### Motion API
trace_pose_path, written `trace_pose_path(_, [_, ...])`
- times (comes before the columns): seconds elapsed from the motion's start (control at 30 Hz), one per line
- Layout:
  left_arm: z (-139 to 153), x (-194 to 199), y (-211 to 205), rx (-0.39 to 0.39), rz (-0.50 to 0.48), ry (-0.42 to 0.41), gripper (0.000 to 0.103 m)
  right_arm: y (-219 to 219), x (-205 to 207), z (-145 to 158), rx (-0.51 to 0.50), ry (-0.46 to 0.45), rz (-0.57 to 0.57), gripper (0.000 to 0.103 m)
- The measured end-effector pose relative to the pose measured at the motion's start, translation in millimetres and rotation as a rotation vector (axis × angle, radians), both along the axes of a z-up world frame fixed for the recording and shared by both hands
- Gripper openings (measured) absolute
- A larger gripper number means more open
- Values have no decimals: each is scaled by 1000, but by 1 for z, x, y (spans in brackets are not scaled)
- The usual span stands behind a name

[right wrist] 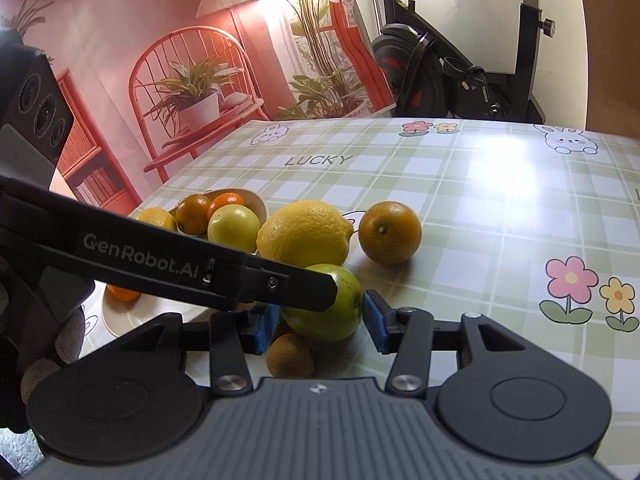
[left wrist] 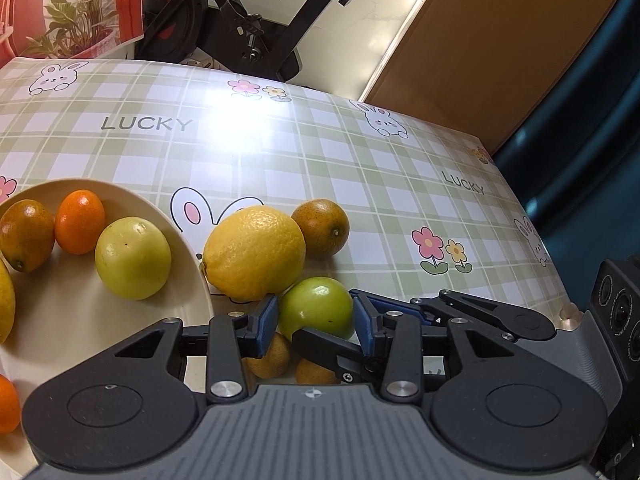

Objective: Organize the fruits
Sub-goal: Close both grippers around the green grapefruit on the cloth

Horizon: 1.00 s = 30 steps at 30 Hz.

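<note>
A green apple (left wrist: 316, 306) (right wrist: 320, 312) sits among loose fruit on the checked tablecloth. My left gripper (left wrist: 316, 320) has its blue pads against the apple's two sides. My right gripper (right wrist: 322, 324) also has a pad on each side of it. One left finger (right wrist: 240, 276) crosses over the apple's upper left in the right wrist view, and right fingers (left wrist: 480, 308) reach in from the right in the left wrist view. A big lemon (left wrist: 254, 252) (right wrist: 304, 234) lies just behind the apple, and a greenish mandarin (left wrist: 322, 228) (right wrist: 390, 232) beyond it. Small brownish fruits (left wrist: 272, 356) (right wrist: 290, 354) lie under the apple.
A cream plate (left wrist: 80, 320) (right wrist: 120, 320) at the left holds a yellow-green fruit (left wrist: 132, 258), a small orange one (left wrist: 80, 224) and a mandarin (left wrist: 26, 234). The table's edge (left wrist: 560, 280) runs close on the right. An exercise bike (right wrist: 460, 68) stands behind the table.
</note>
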<state>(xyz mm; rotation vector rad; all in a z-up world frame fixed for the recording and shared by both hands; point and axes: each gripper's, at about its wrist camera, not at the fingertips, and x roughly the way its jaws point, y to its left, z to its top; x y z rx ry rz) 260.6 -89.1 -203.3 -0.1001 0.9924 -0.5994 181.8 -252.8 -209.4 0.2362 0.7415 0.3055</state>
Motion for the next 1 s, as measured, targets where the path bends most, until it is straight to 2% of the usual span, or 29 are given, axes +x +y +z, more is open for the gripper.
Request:
trace_pose_path(0.23, [-6, 0, -4, 0, -6, 13, 49, -3, 1, -4, 22, 14, -11, 51])
trace_pose_path(0.57, [-12, -3, -7, -15, -24, 14, 50, -8, -1, -9, 65, 29, -29, 51])
trace_pose_path(0.83, [3, -14, -11, -51, -44, -25, 50, -12, -16, 5, 62, -11, -69, 51])
trace_pose_path(1.0, [15, -20, 2, -79, -22, -52, 50, -5, -20, 21, 33, -34, -59, 51])
